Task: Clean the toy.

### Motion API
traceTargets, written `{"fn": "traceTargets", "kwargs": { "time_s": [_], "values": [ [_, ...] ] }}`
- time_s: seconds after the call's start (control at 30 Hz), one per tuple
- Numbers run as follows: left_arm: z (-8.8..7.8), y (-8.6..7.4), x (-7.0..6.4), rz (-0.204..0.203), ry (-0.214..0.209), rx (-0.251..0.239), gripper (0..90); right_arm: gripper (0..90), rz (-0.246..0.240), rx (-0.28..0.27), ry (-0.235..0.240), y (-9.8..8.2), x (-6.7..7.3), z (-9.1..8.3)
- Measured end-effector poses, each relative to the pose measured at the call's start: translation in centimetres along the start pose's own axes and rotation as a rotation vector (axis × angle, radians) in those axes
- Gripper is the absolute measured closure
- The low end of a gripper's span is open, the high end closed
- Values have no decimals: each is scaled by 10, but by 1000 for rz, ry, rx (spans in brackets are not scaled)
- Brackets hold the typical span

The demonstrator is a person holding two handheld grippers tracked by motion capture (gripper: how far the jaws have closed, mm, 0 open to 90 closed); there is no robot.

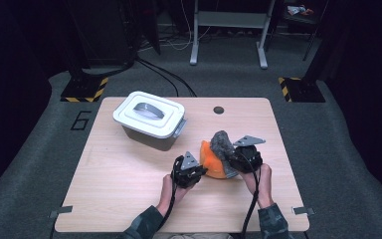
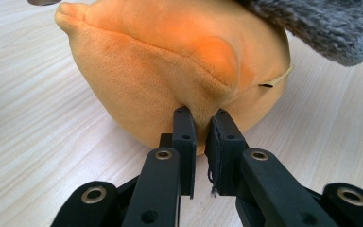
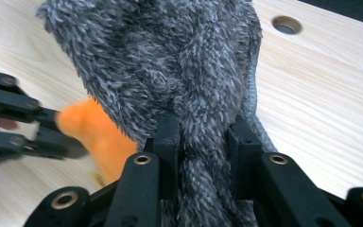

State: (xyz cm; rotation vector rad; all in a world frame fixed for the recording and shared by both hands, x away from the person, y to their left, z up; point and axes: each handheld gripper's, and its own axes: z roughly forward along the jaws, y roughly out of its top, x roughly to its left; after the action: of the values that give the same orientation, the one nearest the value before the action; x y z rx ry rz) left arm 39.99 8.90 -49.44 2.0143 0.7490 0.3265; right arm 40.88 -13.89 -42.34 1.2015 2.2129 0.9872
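- Nearest to me in the left gripper view, my left tongs (image 2: 202,124) are pinched together on a fold of the orange plush toy (image 2: 170,61) — the fabric puckers right where the two tips bite.
- From above I see the same left tongs (image 1: 195,172) at the near-left side of the orange toy (image 1: 212,162), which sits on the table (image 1: 129,184) just ahead of them.
- My right tongs (image 3: 203,137) are clamped on a bunched strip of the grey fuzzy cloth (image 3: 170,56); the pile spreads out wide above and beyond the tips.
- In the high view the right tongs (image 1: 235,158) sit at the near-right side of the toy, and the grey cloth (image 1: 222,143) rises from them and drapes over the top of the orange toy, touching it.
- Past the grey cloth in the right gripper view, a patch of the orange toy (image 3: 97,135) shows to the left of my right tongs, with the left tongs (image 3: 71,144) against it — so both tongs are close together, one at each side of the toy.
- Well beyond my left tongs, a white lidded box (image 1: 150,119) stands on the table, its lid on and the handle lying flat.
- Farther out ahead of the right tongs there is a round hole (image 1: 219,110) in the table top.
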Motion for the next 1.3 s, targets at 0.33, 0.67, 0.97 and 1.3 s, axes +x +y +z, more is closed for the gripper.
{"fn": "traceTargets", "kwargs": {
  "time_s": [0.33,0.67,0.97,1.3],
  "values": [
    [0,1,0,3,-8,-3,821,697,104,24,-20,-30,-30,4],
    [0,0,0,-2,-16,-7,821,694,220,78,-15,-61,-51,24],
    [-1,-1,4,-22,-21,-7,818,695,249,114,-14,-71,-58,37],
    [-2,-1,6,-20,-24,-10,815,695,204,-20,-35,-41,-50,-9]
  ]
}}
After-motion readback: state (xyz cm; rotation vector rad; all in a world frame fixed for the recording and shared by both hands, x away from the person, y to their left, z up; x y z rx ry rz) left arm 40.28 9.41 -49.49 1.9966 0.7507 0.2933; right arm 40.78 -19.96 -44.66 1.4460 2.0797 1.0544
